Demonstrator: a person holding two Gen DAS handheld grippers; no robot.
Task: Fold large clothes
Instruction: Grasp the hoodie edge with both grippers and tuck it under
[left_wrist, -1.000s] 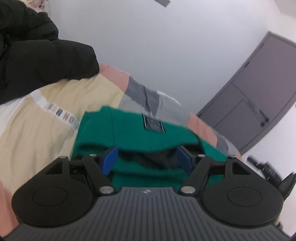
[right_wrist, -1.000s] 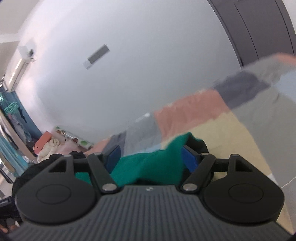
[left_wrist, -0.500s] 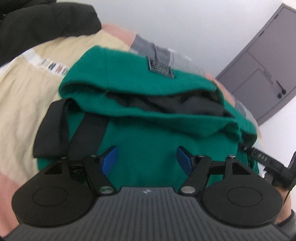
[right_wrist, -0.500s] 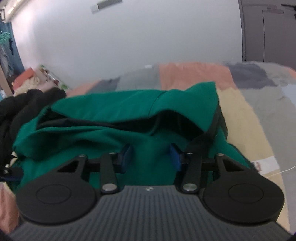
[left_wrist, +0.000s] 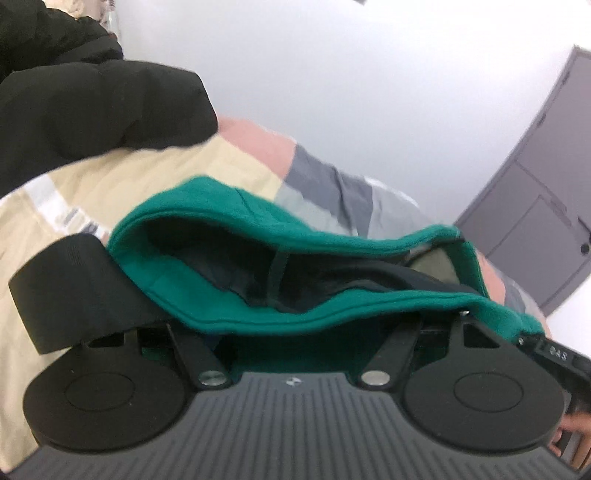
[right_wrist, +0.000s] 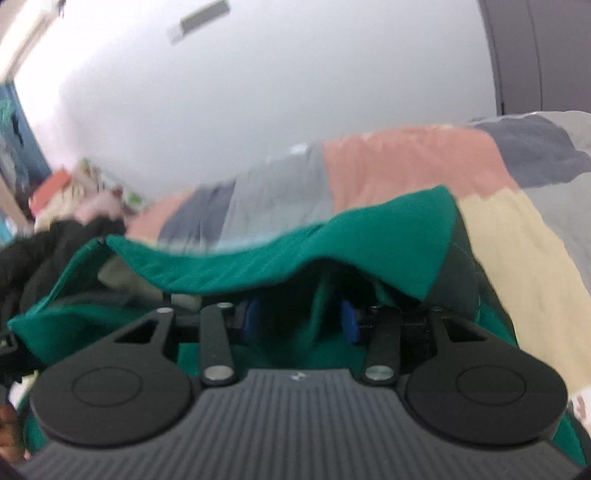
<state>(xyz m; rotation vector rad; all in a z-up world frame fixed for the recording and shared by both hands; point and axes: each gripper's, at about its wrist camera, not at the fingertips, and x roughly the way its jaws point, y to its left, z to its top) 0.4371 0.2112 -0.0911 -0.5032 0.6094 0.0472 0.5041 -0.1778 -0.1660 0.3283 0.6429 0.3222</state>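
Right wrist view: green cloth (right_wrist: 369, 243) is pinched by the right tool (right_wrist: 299, 317); the left tool's (left_wrist: 295, 332) grip cannot be told. Next, lifting is needed.

Green garment (left_wrist: 236, 310) folds crowd both tongs; black jacket (left_wrist: 74, 110) blocks left.

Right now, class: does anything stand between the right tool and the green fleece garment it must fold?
Nothing visible does. The right tool already has a ridge of the green fleece garment between its blue pads; an upper flap drapes over them.
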